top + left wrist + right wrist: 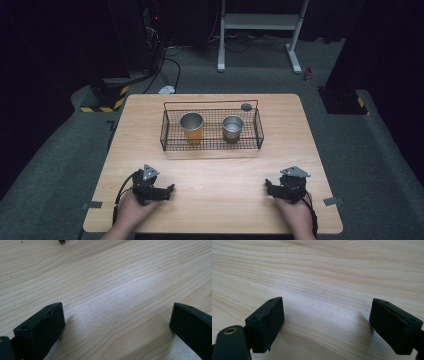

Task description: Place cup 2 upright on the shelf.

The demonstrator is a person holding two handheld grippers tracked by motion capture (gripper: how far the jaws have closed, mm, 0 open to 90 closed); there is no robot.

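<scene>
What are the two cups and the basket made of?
Basket: thin black wire in a grid, probably coated metal. Right cup: shiny silver-grey, looks like bare steel. Left cup: same silvery rim and inside, but orange outside, maybe painted metal or a sleeve; hard to tell.

text: none legible | labels: none | numbers: none (all three views checked)

A wire basket (172,141) on the wooden table (215,172) holds an orange cup (192,127) and a steel cup (232,127)
</scene>
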